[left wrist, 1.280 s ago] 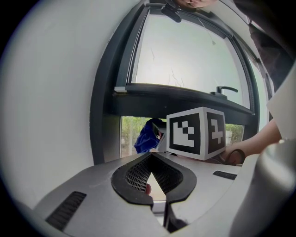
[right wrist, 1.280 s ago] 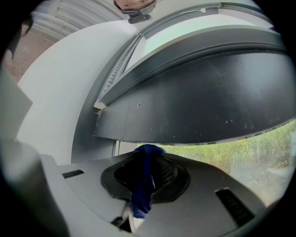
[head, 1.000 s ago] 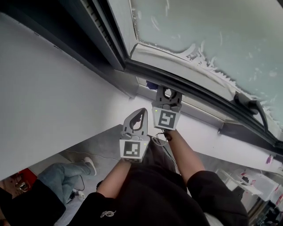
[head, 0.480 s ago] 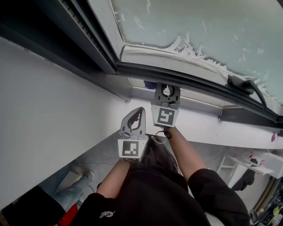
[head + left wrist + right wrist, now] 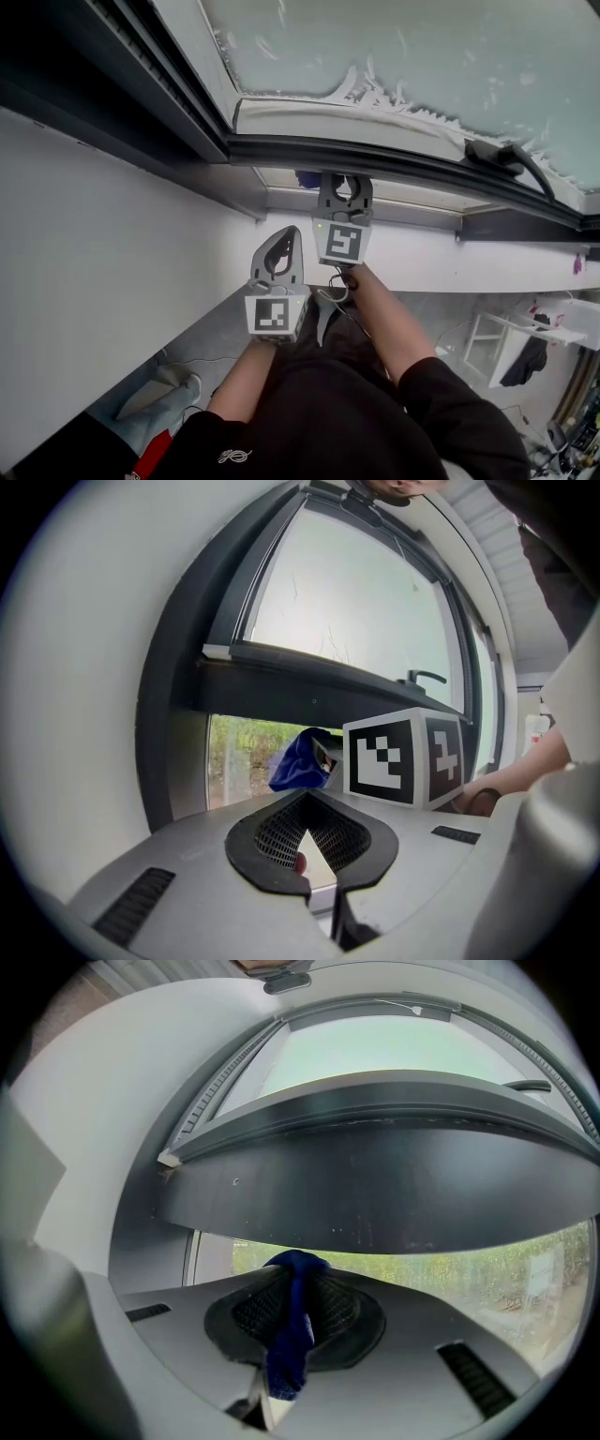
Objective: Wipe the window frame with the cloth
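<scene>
Blue cloth (image 5: 292, 1330) pinched in right gripper (image 5: 343, 190) fingers, up at window frame (image 5: 394, 161) bottom edge; left gripper (image 5: 285, 246) fingers pressed together, empty.

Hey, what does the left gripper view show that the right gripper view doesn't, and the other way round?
Only the left gripper view shows the other gripper's marker cube from the side, the person's hand behind it, and the left gripper, its jaws together on nothing. Only the right gripper view shows the right gripper clamping the blue cloth between its jaws. Both show the cloth, the dark window frame above it and greenery outside.
</scene>
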